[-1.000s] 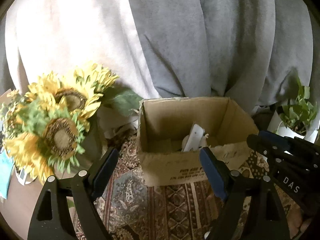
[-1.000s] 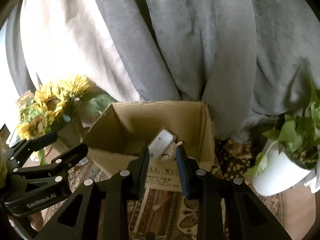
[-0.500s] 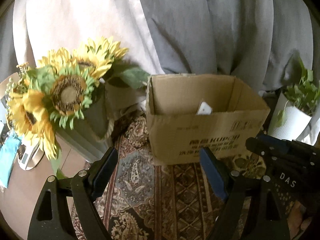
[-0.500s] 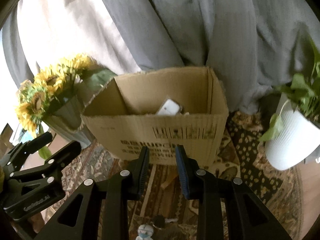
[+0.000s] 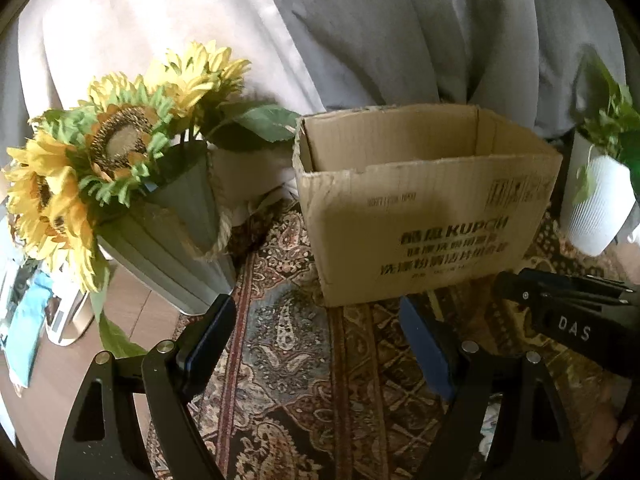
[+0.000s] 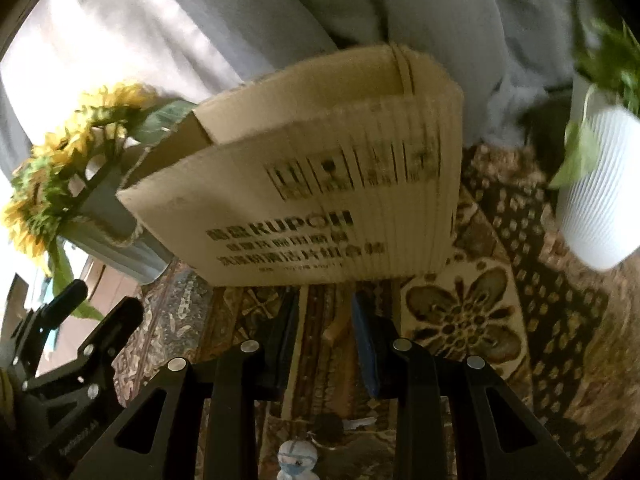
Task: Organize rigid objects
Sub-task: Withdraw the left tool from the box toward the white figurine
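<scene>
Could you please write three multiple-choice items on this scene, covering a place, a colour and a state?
1. Where do the sunflowers stand relative to the cardboard box in the left wrist view?
A. to its left
B. inside it
C. to its right

2. What colour is the ribbed plant pot?
A. red
B. white
C. black

3. How does the left gripper stand?
A. shut on the box
C. open with nothing between its fingers
B. shut on a flower

Answers: 1 A, the flowers sit left of the box on the patterned rug. 2 B, the pot is plainly white. 3 C, only rug shows between the wide-apart fingers.
</scene>
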Tool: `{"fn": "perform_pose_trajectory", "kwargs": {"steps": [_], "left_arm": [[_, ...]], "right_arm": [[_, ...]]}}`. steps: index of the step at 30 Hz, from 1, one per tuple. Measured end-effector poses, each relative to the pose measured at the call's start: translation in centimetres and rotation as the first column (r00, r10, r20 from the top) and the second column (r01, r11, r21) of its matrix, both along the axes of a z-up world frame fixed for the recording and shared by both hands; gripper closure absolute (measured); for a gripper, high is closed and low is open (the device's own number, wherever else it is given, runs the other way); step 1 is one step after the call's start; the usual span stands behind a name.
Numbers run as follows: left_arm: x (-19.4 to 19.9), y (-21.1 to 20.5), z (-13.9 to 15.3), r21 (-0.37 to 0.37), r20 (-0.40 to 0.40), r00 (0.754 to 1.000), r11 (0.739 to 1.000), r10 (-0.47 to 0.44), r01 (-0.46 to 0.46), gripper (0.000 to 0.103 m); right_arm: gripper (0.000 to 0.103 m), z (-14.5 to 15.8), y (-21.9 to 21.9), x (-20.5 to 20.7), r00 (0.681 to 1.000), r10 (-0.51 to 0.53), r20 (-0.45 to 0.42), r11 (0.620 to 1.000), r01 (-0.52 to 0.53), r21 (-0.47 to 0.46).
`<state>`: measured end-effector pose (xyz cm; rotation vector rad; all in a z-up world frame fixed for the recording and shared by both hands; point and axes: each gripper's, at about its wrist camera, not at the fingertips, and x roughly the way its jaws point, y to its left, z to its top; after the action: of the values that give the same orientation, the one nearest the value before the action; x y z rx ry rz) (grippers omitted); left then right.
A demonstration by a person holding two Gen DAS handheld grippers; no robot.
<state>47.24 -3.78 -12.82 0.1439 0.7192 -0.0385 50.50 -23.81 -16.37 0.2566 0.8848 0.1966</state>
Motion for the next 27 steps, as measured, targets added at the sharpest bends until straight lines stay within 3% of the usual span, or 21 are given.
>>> {"fn": "perform_pose_trajectory", "kwargs": {"steps": [17, 27], "left_arm": [[2.2, -0.4, -3.5, 0.027, -0.043, 0.999, 1.0, -0.015, 0.016, 0.019], [2.9, -0.4, -4.3, 0.013, -0.07, 0.997, 1.0, -0.012, 0.013, 0.019]], "right_arm": [[0.074, -4.6, 0.0, 2.7, 0.983, -0.149, -0.106, 0.986, 0.155, 0.054], [0.076, -6.5, 2.3, 4.0, 0.98, -0.144, -0.14, 0.988, 0.149, 0.029]]}}
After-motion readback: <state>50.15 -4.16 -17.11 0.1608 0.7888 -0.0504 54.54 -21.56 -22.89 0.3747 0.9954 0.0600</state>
